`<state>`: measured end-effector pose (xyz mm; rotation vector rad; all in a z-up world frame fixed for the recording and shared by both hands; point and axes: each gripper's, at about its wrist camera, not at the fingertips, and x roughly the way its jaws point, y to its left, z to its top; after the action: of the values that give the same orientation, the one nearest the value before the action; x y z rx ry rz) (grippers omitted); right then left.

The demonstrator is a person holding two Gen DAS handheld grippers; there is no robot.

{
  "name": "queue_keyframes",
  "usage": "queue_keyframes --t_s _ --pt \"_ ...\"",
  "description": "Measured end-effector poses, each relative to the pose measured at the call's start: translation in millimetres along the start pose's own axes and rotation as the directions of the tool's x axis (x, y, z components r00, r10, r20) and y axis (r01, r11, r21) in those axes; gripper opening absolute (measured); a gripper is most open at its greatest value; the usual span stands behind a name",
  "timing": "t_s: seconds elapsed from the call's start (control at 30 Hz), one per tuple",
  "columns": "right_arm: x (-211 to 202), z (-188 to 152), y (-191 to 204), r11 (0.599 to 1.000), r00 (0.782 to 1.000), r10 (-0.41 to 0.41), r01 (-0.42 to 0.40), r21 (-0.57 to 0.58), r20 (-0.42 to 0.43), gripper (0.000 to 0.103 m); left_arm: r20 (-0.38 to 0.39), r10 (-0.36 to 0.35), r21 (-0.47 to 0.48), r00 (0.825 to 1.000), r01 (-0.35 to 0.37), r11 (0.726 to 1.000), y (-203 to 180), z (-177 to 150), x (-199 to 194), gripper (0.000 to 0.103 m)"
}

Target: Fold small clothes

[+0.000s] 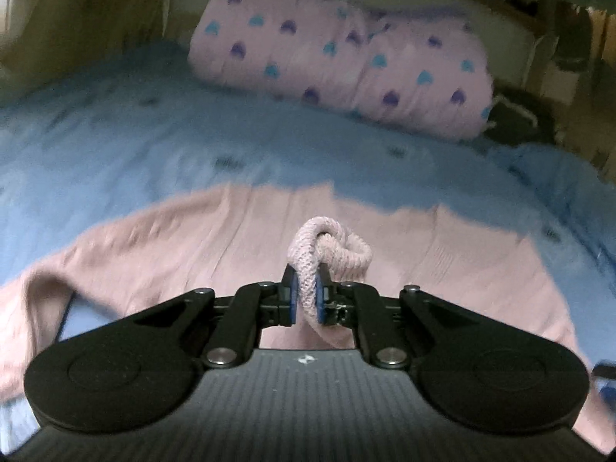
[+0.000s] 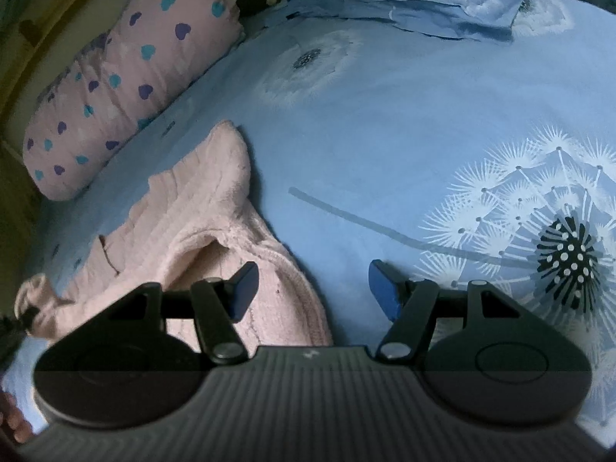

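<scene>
From the left wrist's side, the left gripper [image 1: 306,296] has its jaws clamped together on a ribbed cuff [image 1: 327,248] of the pink sweater [image 1: 200,238], the knit bunched into a loop that pokes up past the blue pads. The body of the sweater lies spread on the blue bedsheet [image 1: 115,146] just ahead of and below that grip, running broadly from left to right across the view, with a sleeve curling down at the left edge. Beyond it, well apart, sits the heart-print pillow [image 1: 346,61]. From the right wrist's side, the right gripper [image 2: 312,288] stands with its jaws apart and nothing between them; its left pad overlaps the sweater's edge in the view, though I cannot tell if it touches, and its right pad hangs over bare sheet. Here the sweater [image 2: 215,231] lies to the left of and ahead of that gripper, its long axis slanting up and away toward the pillow [image 2: 127,77]. The left hand has the fabric, so I'd guess the fold means carrying that cuff across the body, while the right could pin the near edge.
</scene>
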<state>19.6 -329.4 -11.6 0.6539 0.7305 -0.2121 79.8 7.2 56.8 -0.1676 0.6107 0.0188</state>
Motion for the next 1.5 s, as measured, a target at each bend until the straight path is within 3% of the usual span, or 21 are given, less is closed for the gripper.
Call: queue_keyframes --t_s 0.13,0.23,0.3,0.37,0.43,0.5,0.6,0.77,1.03,1.07,1.17,1.2,1.23,1.27,1.3,1.4,1.5 --pt "1.5 -2.8 3.8 0.999 1.0 -0.02 0.02 -0.035 0.004 0.066 -0.068 -0.005 -0.046 0.998 0.002 0.999 22.5 -26.6 4.3 0.014" --pt "2.2 -4.8 8.1 0.997 0.999 -0.038 0.038 -0.067 0.01 0.066 -0.089 0.011 -0.055 0.996 -0.016 0.998 32.3 -34.5 2.5 0.029" --pt "2.5 -7.3 11.5 0.994 0.999 -0.051 0.052 -0.096 0.014 0.066 -0.081 0.047 -0.035 0.996 -0.05 0.998 36.8 -36.0 -3.5 0.045" --pt "3.1 -9.9 15.7 0.989 0.998 -0.066 0.068 -0.134 0.018 0.066 -0.063 0.06 -0.041 0.996 -0.063 0.997 44.0 -34.2 -11.6 0.051" --pt "3.6 -12.6 20.5 0.981 0.996 -0.083 0.086 -0.173 0.022 0.066 -0.051 0.037 -0.061 0.998 -0.04 0.997 49.8 -27.4 -14.4 0.053" --pt "3.6 -12.6 24.7 0.977 0.995 -0.094 0.097 -0.191 0.027 0.067 -0.043 0.01 -0.064 0.999 -0.013 0.998 52.1 -19.9 -18.8 0.062" --pt "2.8 -0.4 32.0 0.982 0.999 -0.045 0.049 -0.183 0.028 0.067 -0.035 0.002 -0.044 0.999 -0.004 0.999 49.6 -10.1 -12.5 0.069" --pt "14.4 29.5 51.7 0.972 0.998 -0.008 0.023 -0.236 0.064 0.067 -0.073 -0.02 -0.032 0.997 0.018 0.999 45.7 -4.3 19.8 0.069" --pt "86.3 60.7 61.1 0.964 0.997 0.048 -0.031 -0.263 0.058 0.067 -0.086 -0.046 -0.099 0.995 0.037 0.994 52.5 -5.8 53.3 0.069" --pt "93.8 61.5 60.5 0.964 0.997 0.068 -0.054 -0.259 0.048 0.067 -0.085 -0.055 -0.082 0.995 0.048 0.995 50.7 -6.1 54.6 0.066" --pt "106.6 61.6 62.6 0.954 0.991 0.127 -0.108 -0.281 0.052 0.066 -0.087 -0.079 -0.017 0.993 0.078 0.997 43.3 -7.0 56.3 0.029" --pt "109.4 61.6 65.0 0.946 0.988 0.145 -0.121 -0.301 0.058 0.065 -0.079 -0.083 -0.007 0.993 0.083 0.997 41.6 -6.2 55.3 0.025" --pt "111.1 61.3 66.9 0.938 0.985 0.163 -0.137 -0.318 0.057 0.06 -0.061 -0.082 0.007 0.995 0.082 0.997 39.8 -4.3 53.3 0.024" --pt "113.3 60.7 68.8 0.93 0.981 0.188 -0.159 -0.332 0.054 0.028 -0.032 -0.072 0.02 0.997 0.072 0.997 38.5 -1.3 50.7 0.024" --pt "116.9 60.3 71.2 0.922 0.979 0.202 -0.177 -0.344 0.038 0.015 -0.001 -0.058 0.031 0.998 0.058 0.998 37.7 2.6 48.9 0.024" --pt "112.5 62.2 72.8 0.926 0.97 0.218 -0.17 -0.337 0.109 0.012 0.06 -0.021 0.026 0.998 0.019 0.999 38.3 15.3 54.4 0.024" --pt "104.2 66.4 72.7 0.932 0.961 0.2 -0.125 -0.342 0.193 0.011 -0.011 -0.023 0.012 1.0 0.023 1.0 38.6 20.1 80.3 0.025"
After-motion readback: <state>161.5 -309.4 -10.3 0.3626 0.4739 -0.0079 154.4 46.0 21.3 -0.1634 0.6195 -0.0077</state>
